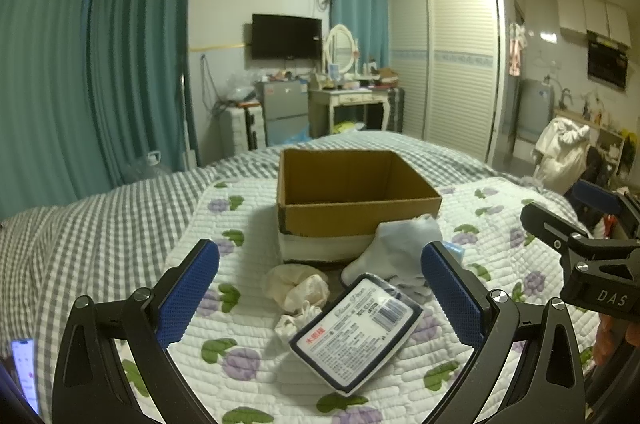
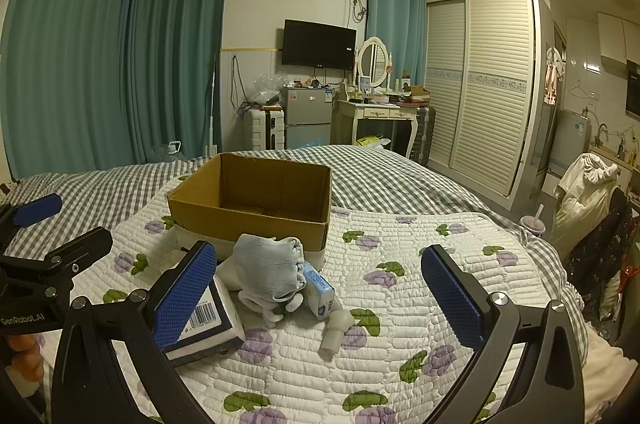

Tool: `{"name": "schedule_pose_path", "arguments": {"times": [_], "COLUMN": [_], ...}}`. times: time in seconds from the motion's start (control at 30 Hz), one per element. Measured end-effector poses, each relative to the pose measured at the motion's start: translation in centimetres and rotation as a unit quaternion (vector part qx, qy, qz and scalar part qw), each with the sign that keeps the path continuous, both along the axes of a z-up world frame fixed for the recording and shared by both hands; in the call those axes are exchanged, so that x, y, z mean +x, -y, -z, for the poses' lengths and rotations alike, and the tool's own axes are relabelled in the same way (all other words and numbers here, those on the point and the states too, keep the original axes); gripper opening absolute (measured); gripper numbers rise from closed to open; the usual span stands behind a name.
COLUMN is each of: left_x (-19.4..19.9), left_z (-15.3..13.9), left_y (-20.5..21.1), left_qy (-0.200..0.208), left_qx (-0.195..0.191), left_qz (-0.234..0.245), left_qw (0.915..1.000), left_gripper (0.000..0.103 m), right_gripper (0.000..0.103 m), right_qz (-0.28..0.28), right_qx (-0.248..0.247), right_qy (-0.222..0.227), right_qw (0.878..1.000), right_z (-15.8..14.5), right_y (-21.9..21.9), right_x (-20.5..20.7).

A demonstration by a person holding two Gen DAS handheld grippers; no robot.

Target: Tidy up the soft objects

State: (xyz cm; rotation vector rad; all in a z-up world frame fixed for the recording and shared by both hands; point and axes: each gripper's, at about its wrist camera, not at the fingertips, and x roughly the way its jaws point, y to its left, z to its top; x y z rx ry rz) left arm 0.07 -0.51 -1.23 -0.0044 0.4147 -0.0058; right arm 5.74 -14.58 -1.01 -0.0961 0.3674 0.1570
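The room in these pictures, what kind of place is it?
Most likely a bedroom in a small studio flat. A bed with a checked cover and a floral quilt fills the foreground, a louvred wardrobe and a dressing table stand behind, and a kitchen sink area shows at the far right.

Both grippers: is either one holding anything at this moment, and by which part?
Nothing is held. The left gripper and right gripper are both open above the quilt, touching no item.

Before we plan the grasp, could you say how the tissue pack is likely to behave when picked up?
The tissue pack looks flat and wrapped in glossy plastic, so probably light, squashy and somewhat slippery. It lies tilted on a cloth wad, so a push would likely slide it across the quilt, not roll it.
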Motion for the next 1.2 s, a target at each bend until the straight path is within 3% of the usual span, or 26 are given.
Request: {"name": "schedule_pose_path", "arguments": {"times": [0.97,1.2], "left_x": [-1.2,-1.0], "left_z": [-1.3,1.4], "left_y": [-0.1,0.0], "left_qy": [0.006,-0.037], "left_qx": [-0.004,0.002], "left_qz": [0.023,0.047], "left_qw": [0.9997,0.9982], "left_gripper": [0.103,0.102], "right_gripper": [0.103,0.103], "right_qz": [-0.001,0.0], "right_qx": [-0.008,-0.016], "right_qy": [0.006,-0.02], "right_qw": [1.0,1.0], "right_z": [-0.9,-0.4], "right_y": [0.2,1.4], "right_x": [-1.4,-2.6]}}
